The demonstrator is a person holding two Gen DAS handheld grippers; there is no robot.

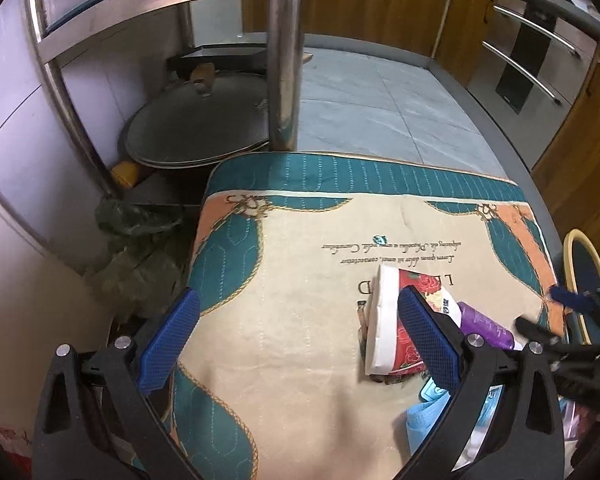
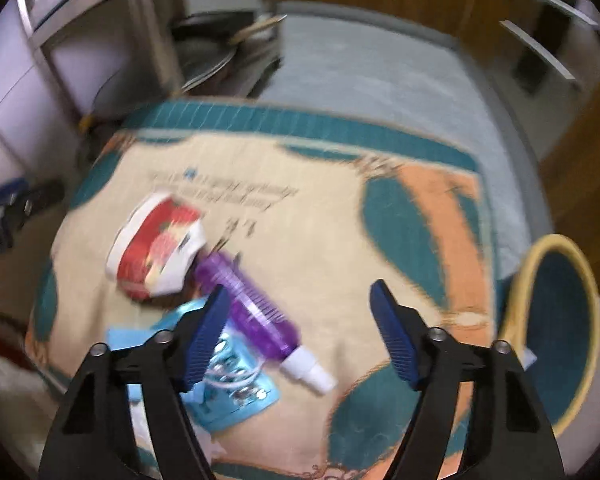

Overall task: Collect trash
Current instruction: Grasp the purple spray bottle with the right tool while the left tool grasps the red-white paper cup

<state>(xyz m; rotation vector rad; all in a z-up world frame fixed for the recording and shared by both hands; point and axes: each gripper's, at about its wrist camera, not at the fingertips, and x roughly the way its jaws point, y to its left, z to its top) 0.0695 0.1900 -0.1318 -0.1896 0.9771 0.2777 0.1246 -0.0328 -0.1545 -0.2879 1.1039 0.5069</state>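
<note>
A crushed red floral paper cup point(image 1: 396, 320) point(image 2: 156, 248) with a white rim lies on a printed floor mat point(image 1: 300, 280) point(image 2: 340, 208). A purple bottle point(image 2: 256, 312) point(image 1: 484, 324) with a white cap lies beside it. A blue wrapper point(image 2: 236, 396) point(image 1: 424, 420) lies just nearer. My left gripper point(image 1: 300, 344) is open above the mat, its right finger over the cup. My right gripper point(image 2: 300, 332) is open above the bottle's cap end; it also shows in the left wrist view point(image 1: 572, 320). The right wrist view is blurred.
A round bin with a yellow rim point(image 2: 556, 320) point(image 1: 580, 280) stands at the mat's right edge. A steel frame leg point(image 1: 286, 56), a large pan lid point(image 1: 196, 120) and a crumpled dark bag point(image 1: 140, 248) sit left of the mat. Wooden cabinets point(image 1: 380, 4) lie beyond the tiled floor.
</note>
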